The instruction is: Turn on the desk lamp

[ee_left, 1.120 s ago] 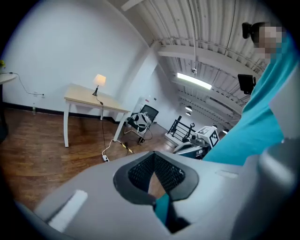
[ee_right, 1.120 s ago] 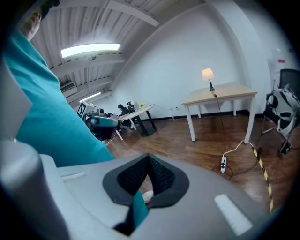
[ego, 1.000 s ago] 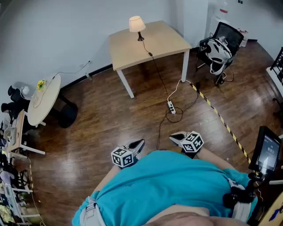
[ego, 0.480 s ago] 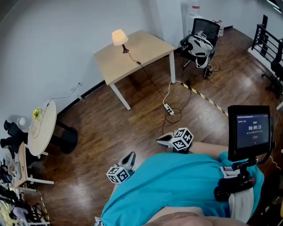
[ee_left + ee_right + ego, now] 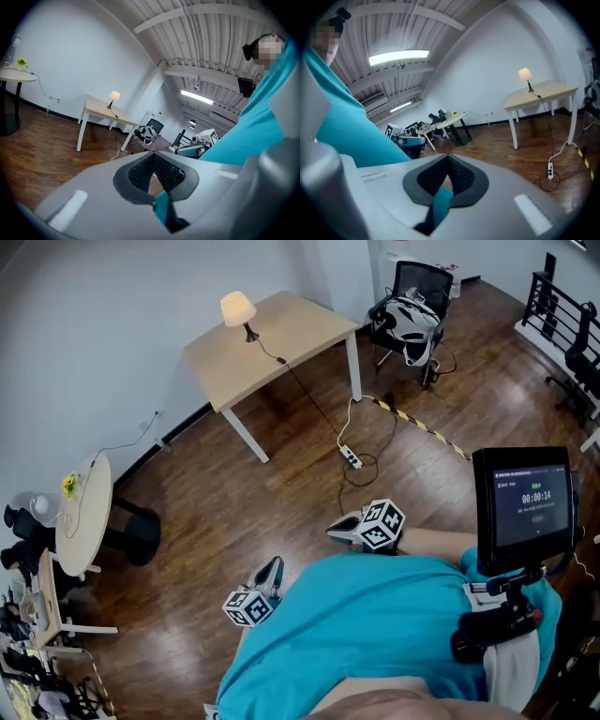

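The desk lamp (image 5: 238,308) stands near the far corner of a light wooden desk (image 5: 281,343) across the room, its cream shade glowing. Its dark cord runs off the desk to a power strip (image 5: 352,457) on the floor. Both grippers hang close to my body, far from the desk. My left gripper (image 5: 274,565) is shut with nothing in it, and so is my right gripper (image 5: 334,530). The left gripper view has the lamp (image 5: 114,96) beyond its shut gripper (image 5: 152,157). In the right gripper view the lamp (image 5: 525,74) sits far off past that gripper (image 5: 449,159).
A black office chair (image 5: 405,310) with gear on it stands right of the desk. Yellow-black tape (image 5: 422,427) crosses the wood floor. A round white table (image 5: 80,512) is at the left. A small screen (image 5: 525,507) on a mount is at my right side.
The head view has swung, so the desk sits further left and the screen has come into view. The left gripper has dropped lower and nearer my body. Both stay shut.
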Action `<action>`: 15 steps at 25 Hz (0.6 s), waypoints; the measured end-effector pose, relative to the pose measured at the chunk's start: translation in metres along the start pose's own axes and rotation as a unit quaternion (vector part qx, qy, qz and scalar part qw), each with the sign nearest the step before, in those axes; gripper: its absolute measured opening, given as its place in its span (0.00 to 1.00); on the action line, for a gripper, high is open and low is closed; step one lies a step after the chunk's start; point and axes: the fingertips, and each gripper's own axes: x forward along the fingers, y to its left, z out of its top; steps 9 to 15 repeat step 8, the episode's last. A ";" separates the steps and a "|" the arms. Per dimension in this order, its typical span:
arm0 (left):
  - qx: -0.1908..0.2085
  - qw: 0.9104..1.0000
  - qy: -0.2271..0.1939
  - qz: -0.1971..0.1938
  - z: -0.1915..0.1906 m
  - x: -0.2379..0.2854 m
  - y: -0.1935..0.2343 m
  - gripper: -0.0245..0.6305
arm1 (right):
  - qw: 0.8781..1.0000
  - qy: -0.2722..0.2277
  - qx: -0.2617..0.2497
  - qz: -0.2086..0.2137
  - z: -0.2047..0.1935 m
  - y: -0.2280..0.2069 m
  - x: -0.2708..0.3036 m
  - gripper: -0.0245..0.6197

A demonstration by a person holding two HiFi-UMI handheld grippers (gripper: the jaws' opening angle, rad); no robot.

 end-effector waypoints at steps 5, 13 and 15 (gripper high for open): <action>0.002 1.000 0.000 -0.007 -0.002 0.002 0.013 0.08 | 1.000 -0.001 -0.002 -0.002 -0.003 -0.007 0.009 0.04; -0.003 1.000 0.000 -0.002 -0.003 0.003 0.018 0.08 | 1.000 0.000 -0.006 -0.003 -0.005 -0.012 0.015 0.04; -0.003 1.000 0.000 -0.002 -0.003 0.003 0.018 0.08 | 1.000 0.000 -0.006 -0.003 -0.005 -0.012 0.015 0.04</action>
